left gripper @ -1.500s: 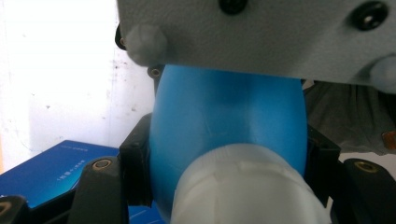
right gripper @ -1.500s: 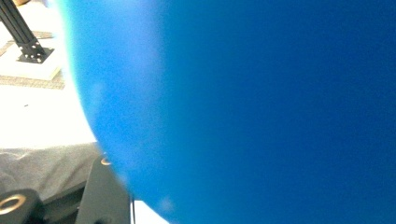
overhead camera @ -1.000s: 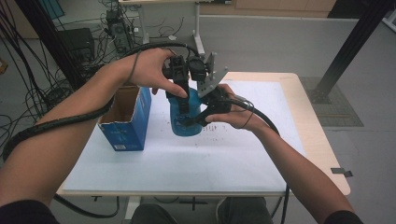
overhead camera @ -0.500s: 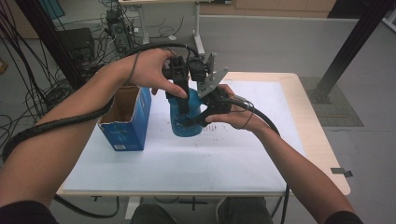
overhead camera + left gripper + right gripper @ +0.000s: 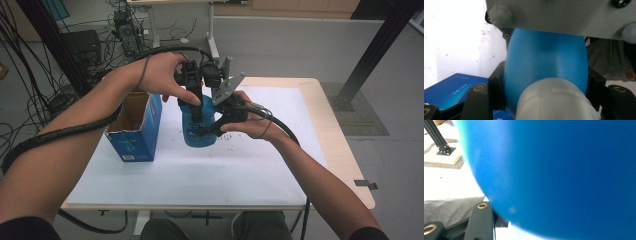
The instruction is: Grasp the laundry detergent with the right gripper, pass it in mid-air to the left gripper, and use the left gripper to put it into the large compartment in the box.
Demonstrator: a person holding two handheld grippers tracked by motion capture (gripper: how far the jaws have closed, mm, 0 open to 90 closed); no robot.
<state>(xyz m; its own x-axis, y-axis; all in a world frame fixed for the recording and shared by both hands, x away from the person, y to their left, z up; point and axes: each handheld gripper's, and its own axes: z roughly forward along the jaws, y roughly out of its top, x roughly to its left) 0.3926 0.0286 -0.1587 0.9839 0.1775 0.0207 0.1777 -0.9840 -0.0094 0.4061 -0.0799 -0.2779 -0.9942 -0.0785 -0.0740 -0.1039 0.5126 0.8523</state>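
White paper covers the wooden table (image 5: 330, 150) in the high view, with grey floor, tangled cables and a black post behind it.

At the centre of that frame the left gripper (image 5: 196, 102) comes down from above and is clamped on the top of a blue bottle (image 5: 199, 131). In the left gripper view its black jaws stand at either side of the bottle's pale cap (image 5: 554, 100) at the bottom middle of the frame, closed around it.

Just right of it in the high view, the right gripper (image 5: 212, 127) reaches in from the side, and its jaws are pressed against the bottle's body. In the right gripper view the bottle's wall (image 5: 564, 177) spreads across nearly the whole frame, and one black jaw shows at the lower left, touching it.

Seen closely, the bottle is smooth, matte and bright blue, wide and rounded at the shoulder and narrowing to a frosted whitish cap. It stands upright near the middle of the table, slightly toward the far edge, on the white paper.

Just left of it in the high view sits an open blue cardboard box (image 5: 137, 127), brown inside, close to the bottle but not touching it. A corner of this box (image 5: 454, 87) shows at the lower left of the left gripper view.
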